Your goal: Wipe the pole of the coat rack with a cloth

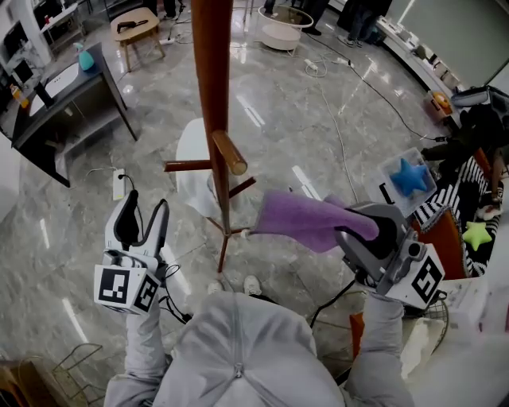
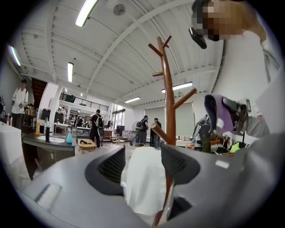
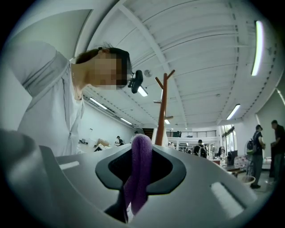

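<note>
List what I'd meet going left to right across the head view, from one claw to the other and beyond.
Going across: left claw, open → coat rack pole → purple cloth → right claw, shut on that cloth → green star toy.

Pole [image 2: 169, 102] beyond left gripper's [image 2: 143, 156] parted jaws

Bright light from ceiling strips [image 2: 86, 12]; glare streaks on floor [image 1: 304, 181]; fisheye edges, black corners; my jaws blurred.
</note>
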Action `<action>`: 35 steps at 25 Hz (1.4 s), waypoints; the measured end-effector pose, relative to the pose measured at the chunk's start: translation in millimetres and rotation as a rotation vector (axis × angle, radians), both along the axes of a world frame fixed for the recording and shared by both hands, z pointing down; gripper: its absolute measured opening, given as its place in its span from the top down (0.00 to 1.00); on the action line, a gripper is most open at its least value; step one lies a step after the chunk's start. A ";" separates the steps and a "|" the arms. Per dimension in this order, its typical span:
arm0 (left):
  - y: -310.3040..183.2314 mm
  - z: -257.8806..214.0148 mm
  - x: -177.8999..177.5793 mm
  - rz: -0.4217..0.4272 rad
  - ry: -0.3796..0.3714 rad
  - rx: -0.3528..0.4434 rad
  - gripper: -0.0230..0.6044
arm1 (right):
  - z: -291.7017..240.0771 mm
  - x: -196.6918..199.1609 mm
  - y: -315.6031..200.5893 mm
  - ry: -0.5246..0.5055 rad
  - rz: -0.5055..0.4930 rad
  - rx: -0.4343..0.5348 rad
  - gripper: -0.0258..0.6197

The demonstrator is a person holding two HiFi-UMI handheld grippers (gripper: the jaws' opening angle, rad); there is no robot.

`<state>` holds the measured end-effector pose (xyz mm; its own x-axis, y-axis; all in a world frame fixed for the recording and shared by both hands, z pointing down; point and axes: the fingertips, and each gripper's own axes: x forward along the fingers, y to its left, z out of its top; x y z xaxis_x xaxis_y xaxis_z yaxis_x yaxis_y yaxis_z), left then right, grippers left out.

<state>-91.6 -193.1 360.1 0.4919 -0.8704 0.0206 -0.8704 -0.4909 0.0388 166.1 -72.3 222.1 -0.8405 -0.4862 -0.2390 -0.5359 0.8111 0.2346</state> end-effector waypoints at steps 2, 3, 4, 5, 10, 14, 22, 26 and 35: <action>0.8 -0.3 3.5 0.006 -0.005 0.000 0.53 | 18.5 -0.6 -15.9 -0.031 0.072 -0.040 0.86; 1.4 -1.0 4.2 0.007 -0.007 0.001 0.53 | 25.6 1.2 -24.5 -0.046 0.124 -0.052 0.86; 2.0 -1.6 4.0 0.005 -0.009 0.001 0.53 | 31.4 4.1 -32.9 -0.062 0.183 -0.060 0.86; 2.6 -2.0 3.1 0.002 -0.011 0.001 0.53 | 36.0 7.8 -40.8 -0.079 0.248 -0.065 0.86; 7.1 -0.7 -2.8 -0.017 -0.018 -0.004 0.53 | 45.6 15.0 -69.7 -0.141 0.501 -0.058 0.86; 11.7 -2.0 -6.7 -0.036 -0.022 -0.004 0.53 | 40.9 -2.3 -81.7 -0.163 0.564 -0.034 0.86; 14.9 -3.0 -25.1 -0.078 -0.019 -0.003 0.53 | 33.1 -82.4 -89.5 -0.113 0.426 0.032 0.86; 14.0 0.4 -36.5 -0.096 -0.013 -0.007 0.53 | 37.0 -113.2 -90.9 -0.085 0.367 0.025 0.86; 14.4 4.8 -47.9 -0.110 -0.007 -0.013 0.53 | 52.6 -132.6 -102.0 -0.024 0.351 0.021 0.86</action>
<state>-139.5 -178.7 364.9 0.3927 -0.9190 0.0355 -0.9194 -0.3914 0.0382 33.5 -174.3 274.7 -0.6167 -0.7394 -0.2702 -0.7870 0.5712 0.2332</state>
